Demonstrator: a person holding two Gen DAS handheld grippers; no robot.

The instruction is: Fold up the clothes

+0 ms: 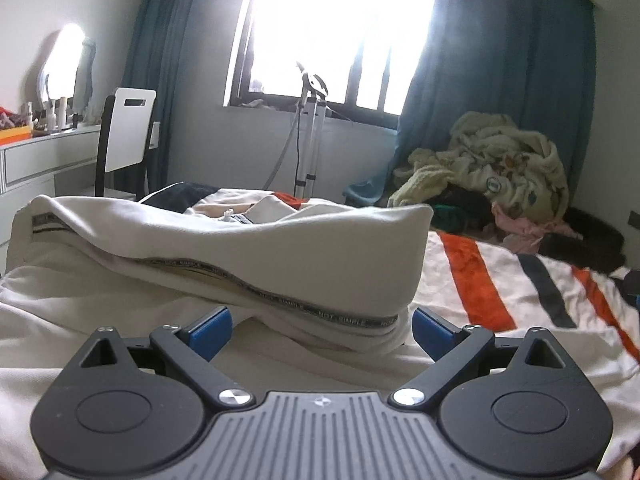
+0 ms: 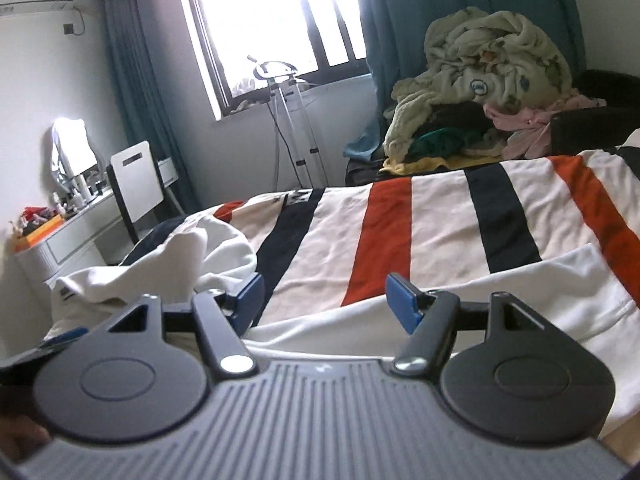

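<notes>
The white garment point(image 1: 224, 240) lies on the striped bed cover, folded over itself into a thick, layered bundle. A dark printed tape reading "NOT SIMPLE" runs along the folded edge. One end of the fold is raised and slightly rumpled. In the right wrist view, the same garment point(image 2: 168, 264) sits bunched at the left.

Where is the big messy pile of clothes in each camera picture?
Left wrist view: the pile of clothes sits right of centre, far behind the striped bedspread.
Right wrist view: the same pile is upper right, beyond the bedspread.
Shared landmark: the bright window, left of the pile in both.
</notes>
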